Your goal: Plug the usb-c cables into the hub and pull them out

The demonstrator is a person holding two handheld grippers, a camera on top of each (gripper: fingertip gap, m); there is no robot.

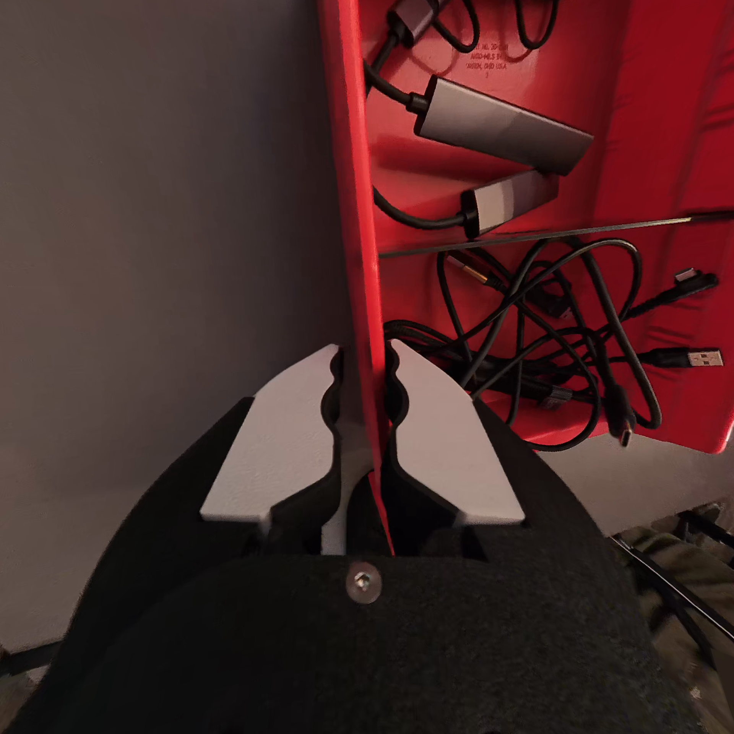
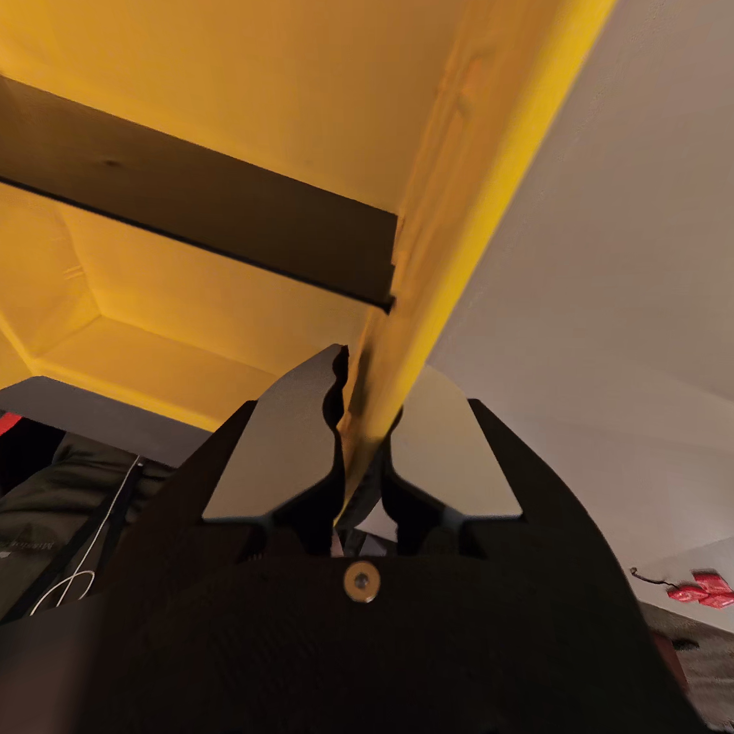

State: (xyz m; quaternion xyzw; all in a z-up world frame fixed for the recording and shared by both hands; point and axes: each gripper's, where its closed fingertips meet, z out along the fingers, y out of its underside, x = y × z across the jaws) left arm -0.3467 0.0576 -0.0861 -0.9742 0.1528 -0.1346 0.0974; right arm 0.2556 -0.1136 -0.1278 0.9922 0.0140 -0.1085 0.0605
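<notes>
1. Hubs (image 1: pixel 504 127): grey, slab-shaped, at least two with a third partly cut off at the top. They lie in the far compartment of the red bin (image 1: pixel 643 119), each with a short black lead. No cable is plugged into them as far as can be seen.
2. Cables (image 1: pixel 556 337): a black tangle in the near compartment of the red bin, past a thin divider (image 1: pixel 556 234). One usb-c plug (image 1: pixel 623 435) hangs at the bin's near edge. Other plug types lie at the right.
3. Step in hand: judged as set-up, with both bins being carried or placed. Plugging has not begun.
4. Next move, judged: set the bins flat on a counter, release the walls, then pick one hub and the usb-c plug. The tangle may drag along when one cable is lifted.
5. Left gripper (image 1: pixel 363 357): jaws pinching the left side wall of the red bin, one inside and one outside. The bin appears steeply tipped, its floor facing the camera.
6. Right gripper (image 2: pixel 381 357): jaws pinching the right side wall of a yellow bin (image 2: pixel 238 79). This bin shows a dark divider (image 2: pixel 198 206) and no contents in view.
7. Surroundings: a pale wall (image 1: pixel 159 198) behind and dark clutter below. Small red items (image 2: pixel 703 593) lie at the lower right of the right view.
</notes>
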